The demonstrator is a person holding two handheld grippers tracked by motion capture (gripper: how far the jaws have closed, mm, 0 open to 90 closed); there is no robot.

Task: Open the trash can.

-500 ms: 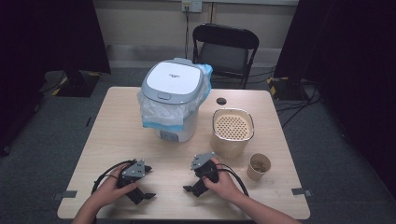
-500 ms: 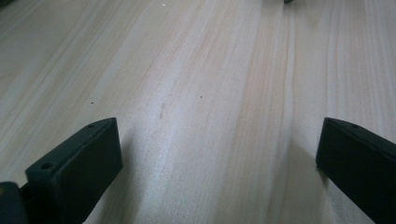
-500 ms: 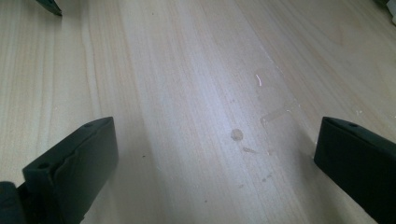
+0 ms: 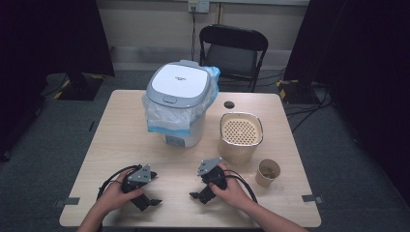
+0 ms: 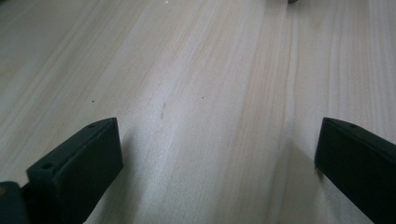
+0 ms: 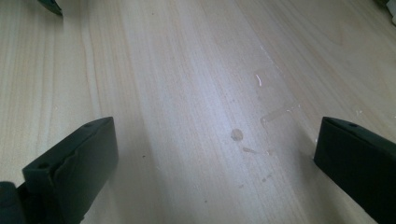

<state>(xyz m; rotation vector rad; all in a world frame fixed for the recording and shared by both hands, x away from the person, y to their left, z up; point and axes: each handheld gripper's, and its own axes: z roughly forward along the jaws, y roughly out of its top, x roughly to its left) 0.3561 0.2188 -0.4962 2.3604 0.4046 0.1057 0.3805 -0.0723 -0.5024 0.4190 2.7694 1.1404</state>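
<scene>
Two tools, left [image 4: 153,201] and right [image 4: 195,195], released, empty, resting low on worktop [image 4: 121,140]; nothing grasped yet; bin [image 4: 180,104], strainer pot [image 4: 240,136], cup [image 4: 268,172] untouched.

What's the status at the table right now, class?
Left gripper and right gripper open, empty, low over the table. Paper cup untouched, near the right hand. Nothing between them.

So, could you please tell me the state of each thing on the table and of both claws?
White lidded bin with plastic liner bag: upright, lid closed.
Beige perforated-top container: upright, by the bin's right side.
Small brown paper cup: upright, uncovered.
Left claw: open, holding nothing, low over the wooden table.
Right claw: open, holding nothing.
</scene>
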